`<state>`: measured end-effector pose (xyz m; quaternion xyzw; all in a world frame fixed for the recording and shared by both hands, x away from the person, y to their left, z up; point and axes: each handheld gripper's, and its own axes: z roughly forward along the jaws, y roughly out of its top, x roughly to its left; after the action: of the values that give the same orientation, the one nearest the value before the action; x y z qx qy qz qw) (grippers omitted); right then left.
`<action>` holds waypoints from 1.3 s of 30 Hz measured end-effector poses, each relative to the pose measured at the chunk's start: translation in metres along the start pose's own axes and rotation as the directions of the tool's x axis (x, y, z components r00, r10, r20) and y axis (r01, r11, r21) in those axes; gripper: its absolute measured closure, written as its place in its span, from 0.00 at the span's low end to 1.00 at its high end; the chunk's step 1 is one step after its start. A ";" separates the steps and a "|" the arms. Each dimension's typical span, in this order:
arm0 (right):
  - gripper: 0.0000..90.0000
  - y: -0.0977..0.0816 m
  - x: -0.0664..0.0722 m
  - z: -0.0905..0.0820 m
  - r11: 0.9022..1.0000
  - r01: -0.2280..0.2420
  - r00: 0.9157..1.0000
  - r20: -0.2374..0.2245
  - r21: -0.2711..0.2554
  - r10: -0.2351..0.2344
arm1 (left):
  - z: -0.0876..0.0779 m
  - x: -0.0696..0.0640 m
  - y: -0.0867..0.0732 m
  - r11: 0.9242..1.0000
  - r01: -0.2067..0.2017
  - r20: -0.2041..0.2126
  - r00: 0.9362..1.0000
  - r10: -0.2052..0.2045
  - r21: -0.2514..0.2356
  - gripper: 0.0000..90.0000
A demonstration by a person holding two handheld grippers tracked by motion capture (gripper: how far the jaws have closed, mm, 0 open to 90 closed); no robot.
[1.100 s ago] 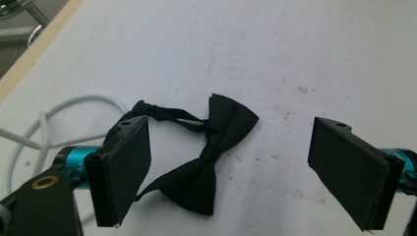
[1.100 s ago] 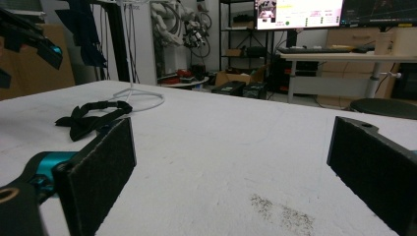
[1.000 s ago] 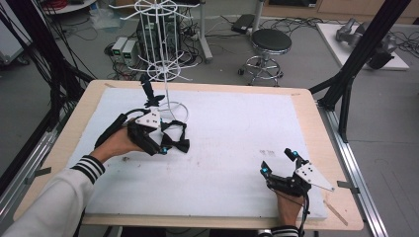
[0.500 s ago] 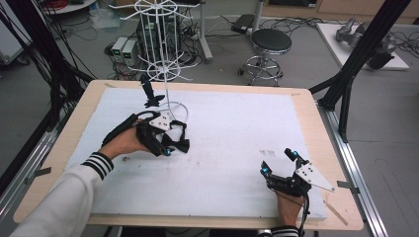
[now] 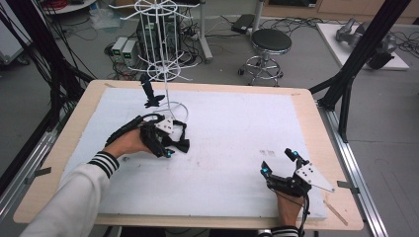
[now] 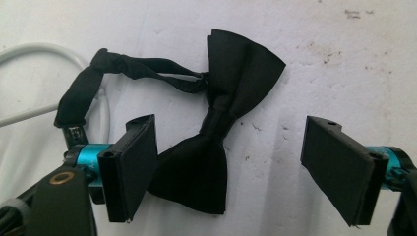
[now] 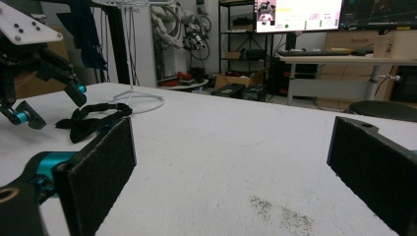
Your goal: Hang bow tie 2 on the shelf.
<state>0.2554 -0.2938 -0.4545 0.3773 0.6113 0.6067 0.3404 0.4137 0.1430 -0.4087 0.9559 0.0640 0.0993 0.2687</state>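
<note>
Bow tie (image 6: 216,142) laid flat on white counter (image 5: 237,128) beside wire stand (image 5: 165,64), straddled untouched by left tongs (image 6: 228,169), just narrowed yet released, right tongs (image 5: 280,164) held released, well apart.

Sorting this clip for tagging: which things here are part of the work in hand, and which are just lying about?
In the job:
- black fabric bow tie with strap
- left gripper, fingers open around the bow tie, just been closing
- white wire display rack standing by it

Lying about:
- right gripper, open, resting on the white foam table cover
- black round stool
</note>
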 end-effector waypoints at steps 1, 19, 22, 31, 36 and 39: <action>0.04 0.000 0.000 0.000 1.000 0.000 1.000 0.000 0.000 0.000 | 0.001 0.000 0.001 1.000 0.003 0.000 1.000 -0.003 0.004 0.25; 0.04 0.000 -0.001 0.000 1.000 -0.004 1.000 -0.002 -0.002 0.004 | 0.014 0.005 0.021 0.988 -0.065 0.026 0.998 0.062 0.142 0.48; 0.04 0.000 -0.001 0.000 1.000 -0.004 1.000 -0.002 -0.004 0.004 | 0.014 0.006 0.022 0.985 -0.064 0.022 0.998 0.062 0.158 0.53; 0.04 0.000 0.000 0.000 1.000 -0.005 1.000 -0.002 -0.004 0.005 | 0.018 0.007 0.025 0.976 -0.069 0.046 0.997 0.060 0.208 0.73; 0.04 0.000 0.000 0.000 1.000 -0.003 1.000 -0.002 -0.005 0.003 | 0.018 0.003 0.028 0.972 -0.065 0.047 0.997 0.055 0.228 0.84; 0.04 0.000 0.000 -0.001 1.000 -0.002 1.000 -0.002 -0.007 0.002 | 0.018 0.002 0.028 0.972 -0.056 0.042 0.998 0.048 0.228 0.84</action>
<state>0.2551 -0.2944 -0.4547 0.3761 0.6090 0.6097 0.3404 0.4218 0.1109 -0.4085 0.9835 0.0451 0.0810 0.1552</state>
